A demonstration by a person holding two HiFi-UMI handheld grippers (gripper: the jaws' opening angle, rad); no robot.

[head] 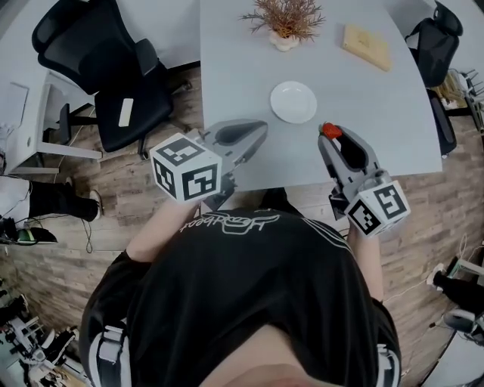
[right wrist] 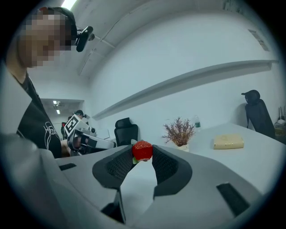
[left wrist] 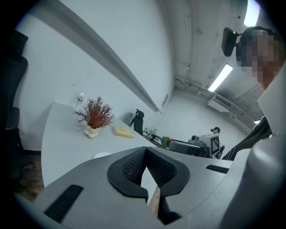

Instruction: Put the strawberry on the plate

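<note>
Head view: small red strawberry (head: pixel 330 131) just right of the plate (head: pixel 293 102), at right gripper (head: pixel 331 137) tips; left gripper (head: pixel 257 130) view: jaws together, empty; right gripper view: jaws part-open, clamped on strawberry.

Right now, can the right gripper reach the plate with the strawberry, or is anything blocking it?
Probably yes. The right gripper holds the strawberry in its fingers near the plate, with only bare table between. The left gripper is off to the side; the plant stands beyond the plate.
</note>
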